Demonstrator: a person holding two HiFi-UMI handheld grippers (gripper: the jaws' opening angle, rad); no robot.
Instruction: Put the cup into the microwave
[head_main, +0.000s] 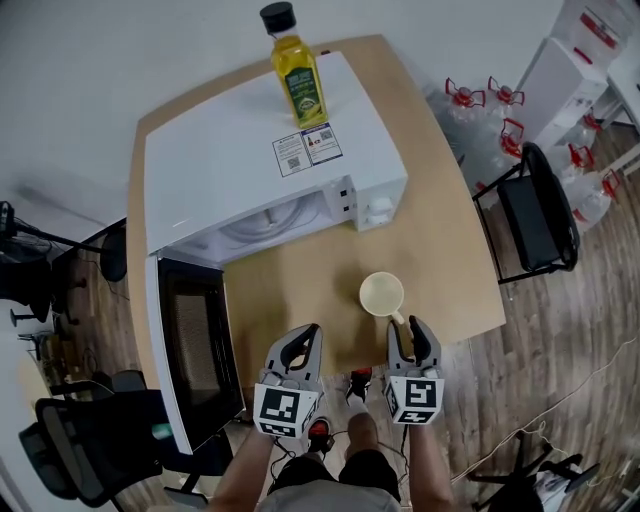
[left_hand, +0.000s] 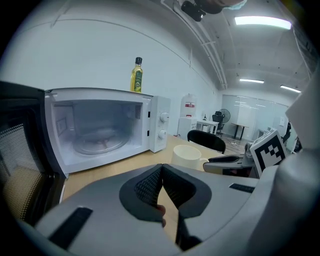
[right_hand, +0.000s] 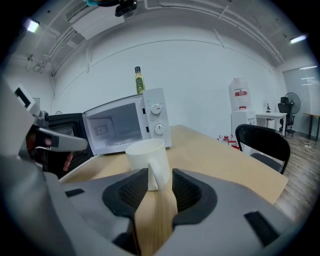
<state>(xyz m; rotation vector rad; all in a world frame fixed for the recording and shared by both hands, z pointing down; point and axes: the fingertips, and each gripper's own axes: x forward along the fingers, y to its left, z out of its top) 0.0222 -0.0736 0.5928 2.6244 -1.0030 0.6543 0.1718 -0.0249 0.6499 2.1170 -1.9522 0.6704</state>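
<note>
The pale cup (head_main: 382, 294), seemingly stiff, smooth, breakable ceramic, stands mid-frame on the table (head_main: 440, 250) before the open microwave (head_main: 260, 170), its handle (right_hand: 157, 174), the surest hold, between the right gripper's (head_main: 408, 328) spread jaws, while the left gripper (left_hand: 162, 167) is closed and empty.

Your left gripper (left_hand: 161, 169) has its jaws shut tight with nothing between them. At ten o'clock, the microwave (left_hand: 100, 125) stands open. A yellow bottle (left_hand: 136, 76) sits on top. At two o'clock, the cup (left_hand: 186, 156) stands on the table (left_hand: 107, 172).
</note>
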